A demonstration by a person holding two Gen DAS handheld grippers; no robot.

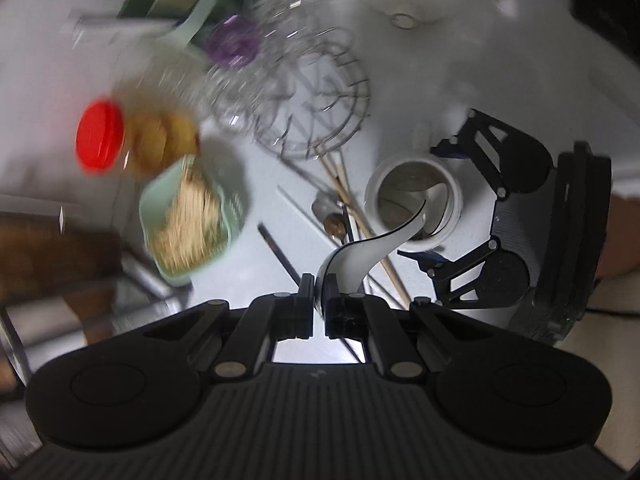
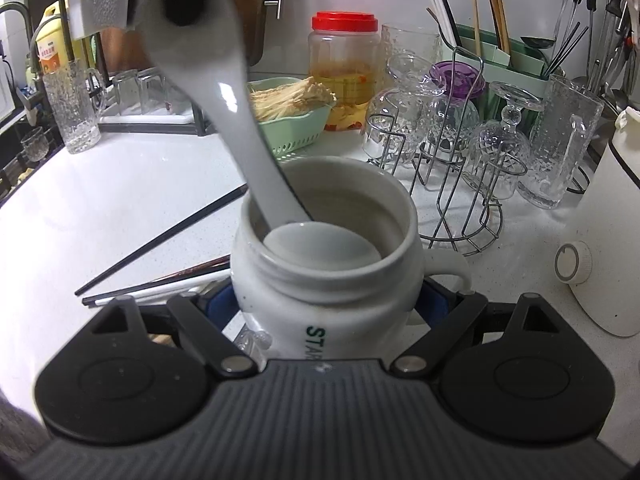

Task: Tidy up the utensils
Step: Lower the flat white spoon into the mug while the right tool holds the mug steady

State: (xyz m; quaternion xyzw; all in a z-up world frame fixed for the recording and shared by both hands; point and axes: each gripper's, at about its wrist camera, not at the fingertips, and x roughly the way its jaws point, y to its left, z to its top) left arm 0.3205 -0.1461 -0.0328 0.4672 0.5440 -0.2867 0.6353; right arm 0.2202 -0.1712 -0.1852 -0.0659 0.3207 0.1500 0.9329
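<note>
My left gripper (image 1: 319, 292) is shut on the handle of a white ceramic spoon (image 1: 372, 244). The spoon curves down into a white mug (image 1: 414, 208) standing on the white counter. In the right wrist view the spoon's bowl (image 2: 320, 248) rests inside the mug (image 2: 328, 280), and the left gripper (image 2: 184, 0) is a dark blur at the handle's top. My right gripper (image 2: 326, 300) is shut on the mug, blue pads (image 2: 218, 300) against its sides. Loose chopsticks (image 2: 160, 240) lie on the counter left of the mug.
Behind the mug stands a wire rack (image 2: 460, 184) of upturned glasses. A green basket (image 2: 296, 124) of noodles and a red-lidded jar (image 2: 344, 64) are beyond it. A green utensil holder (image 2: 504, 56) sits at the back right, a white appliance (image 2: 608, 240) at the right edge.
</note>
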